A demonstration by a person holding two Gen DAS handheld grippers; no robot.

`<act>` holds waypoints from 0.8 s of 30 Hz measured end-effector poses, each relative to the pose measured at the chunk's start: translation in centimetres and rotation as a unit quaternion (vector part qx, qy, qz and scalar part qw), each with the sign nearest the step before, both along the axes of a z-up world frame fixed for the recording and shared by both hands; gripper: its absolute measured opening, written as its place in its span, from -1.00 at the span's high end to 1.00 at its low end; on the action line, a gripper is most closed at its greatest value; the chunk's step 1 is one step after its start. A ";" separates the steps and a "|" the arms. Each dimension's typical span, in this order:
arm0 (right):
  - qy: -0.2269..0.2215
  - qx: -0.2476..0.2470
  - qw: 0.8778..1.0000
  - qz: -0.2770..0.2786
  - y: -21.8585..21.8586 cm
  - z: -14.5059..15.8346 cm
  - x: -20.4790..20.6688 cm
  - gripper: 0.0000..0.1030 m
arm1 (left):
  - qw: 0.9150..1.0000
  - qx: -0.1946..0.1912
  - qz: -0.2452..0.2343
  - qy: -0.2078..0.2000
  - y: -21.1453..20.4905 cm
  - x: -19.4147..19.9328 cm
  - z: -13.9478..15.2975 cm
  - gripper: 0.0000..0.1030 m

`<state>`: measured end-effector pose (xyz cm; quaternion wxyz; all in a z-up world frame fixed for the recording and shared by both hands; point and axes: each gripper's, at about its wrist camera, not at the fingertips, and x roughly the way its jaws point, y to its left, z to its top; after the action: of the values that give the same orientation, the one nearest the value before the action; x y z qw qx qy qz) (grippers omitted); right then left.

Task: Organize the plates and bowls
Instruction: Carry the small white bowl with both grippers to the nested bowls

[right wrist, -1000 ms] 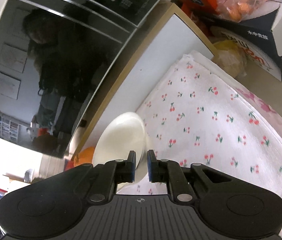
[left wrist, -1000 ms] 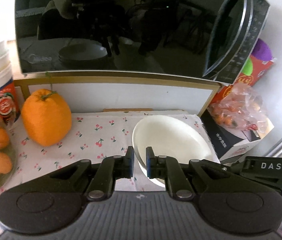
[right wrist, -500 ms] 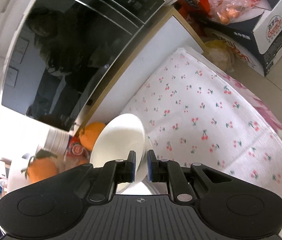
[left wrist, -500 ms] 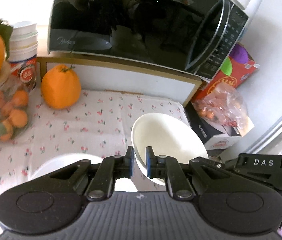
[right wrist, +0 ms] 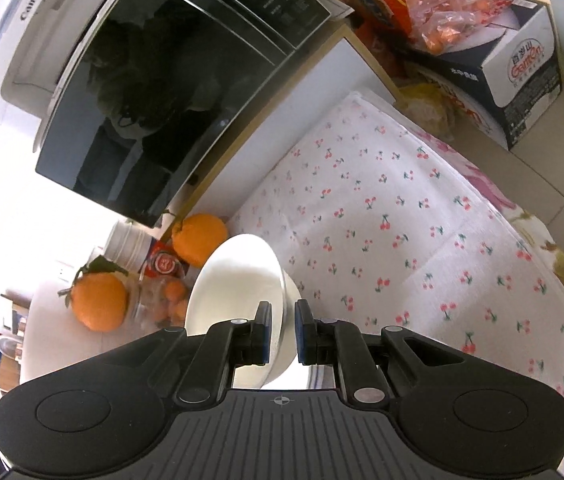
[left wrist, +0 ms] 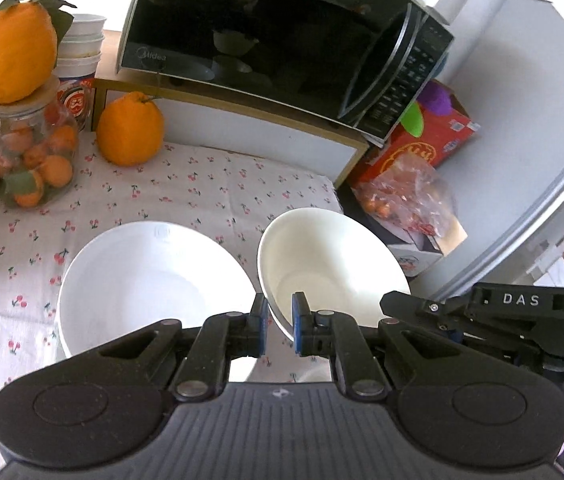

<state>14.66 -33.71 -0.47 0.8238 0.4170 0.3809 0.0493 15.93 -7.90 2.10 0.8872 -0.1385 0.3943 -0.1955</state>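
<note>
While both claws grip one white bowl (left wrist: 333, 264) by opposite sides of its rim, I see it tilted at lower centre of the left wrist view. My left claw (left wrist: 280, 326) is clenched on the near rim there; my right claw (right wrist: 282, 330) is clenched on the rim in its own view. Left of the bowl, a larger white plate (left wrist: 142, 280) lies on the cherry-print cloth (left wrist: 218, 184). A black microwave (left wrist: 266, 40) fills the upper frame, an orange (left wrist: 130, 130) at its lower left.
</note>
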 end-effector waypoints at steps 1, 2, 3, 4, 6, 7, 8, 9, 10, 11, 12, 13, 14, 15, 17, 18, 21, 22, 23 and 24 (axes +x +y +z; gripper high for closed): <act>0.001 0.000 1.000 0.001 0.0 -0.1 -0.4 0.75 | 1.000 0.001 -0.002 -0.003 0.1 -0.4 0.0 0.79; 0.002 0.001 1.000 0.000 0.1 -0.2 -0.8 0.75 | 1.000 0.002 -0.006 -0.005 0.1 -0.9 -0.1 0.79; 0.003 0.002 1.000 0.000 0.1 -0.3 -1.1 0.75 | 1.000 0.002 -0.008 -0.006 0.1 -1.2 -0.2 0.79; 0.003 0.003 1.000 -0.001 0.1 -0.4 -1.5 0.75 | 1.000 0.002 -0.009 -0.007 0.2 -1.6 -0.2 0.79; 0.004 0.002 1.000 -0.001 0.2 -0.6 -2.1 0.75 | 1.000 0.003 -0.012 -0.007 0.2 -2.2 -0.5 0.79; 0.004 0.000 1.000 -0.002 0.2 -0.7 -2.4 0.75 | 1.000 0.003 -0.014 -0.005 0.2 -2.4 -0.7 0.79; 0.004 -0.003 1.000 -0.002 0.3 -0.7 -2.7 0.75 | 1.000 0.001 -0.015 -0.003 0.2 -2.6 -1.0 0.78; 0.002 -0.009 1.000 -0.002 0.3 -0.7 -2.9 0.75 | 1.000 -0.003 -0.017 -0.001 0.1 -2.8 -1.2 0.78; -0.001 -0.013 1.000 -0.003 0.3 -0.7 -3.3 0.75 | 1.000 -0.003 -0.020 0.001 0.1 -3.0 -1.3 0.77; -0.003 -0.014 1.000 -0.005 0.3 -0.7 -3.5 0.75 | 1.000 -0.002 -0.023 0.001 0.0 -3.2 -1.5 0.77; -0.003 -0.013 1.000 -0.007 0.2 -0.8 -3.8 0.74 | 1.000 0.000 -0.026 0.002 0.0 -3.4 -1.6 0.77; -0.001 -0.011 1.000 -0.008 0.1 -0.9 -4.0 0.74 | 1.000 0.001 -0.028 0.003 0.0 -3.5 -1.8 0.77; 0.001 -0.012 1.000 -0.007 0.1 -0.9 -4.2 0.74 | 1.000 0.001 -0.031 0.006 -0.1 -3.7 -2.0 0.77; 0.004 -0.014 1.000 -0.006 0.0 -0.9 -4.4 0.74 | 0.999 0.000 -0.034 0.009 -0.1 -3.8 -2.1 0.76; 0.004 -0.014 1.000 -0.006 -0.2 -0.7 -4.8 0.74 | 0.999 -0.003 -0.040 0.017 -0.2 -3.9 -2.4 0.75; 0.004 -0.014 1.000 -0.005 -0.3 -0.7 -4.9 0.74 | 0.999 -0.002 -0.043 0.019 -0.2 -4.0 -2.5 0.74; 0.009 -0.018 1.000 -0.004 -0.5 -0.7 -5.3 0.73 | 0.998 0.001 -0.052 0.023 -0.6 -4.2 -2.7 0.74; 0.012 -0.021 1.000 -0.005 -0.6 -0.8 -5.4 0.73 | 0.998 0.001 -0.055 0.024 -0.7 -4.3 -2.8 0.74; 0.017 -0.022 1.000 -0.007 -0.7 -0.9 -5.5 0.73 | 0.998 0.002 -0.057 0.026 -0.8 -4.3 -2.8 0.74; 0.020 -0.021 1.000 -0.009 -0.8 -1.0 -5.5 0.73 | 0.998 0.004 -0.059 0.026 -0.9 -4.4 -2.9 0.74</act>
<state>9.13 -34.52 -1.51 0.8250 0.4034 0.3949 0.0256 11.57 -8.84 -0.79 0.8639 -0.1170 0.4258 -0.2423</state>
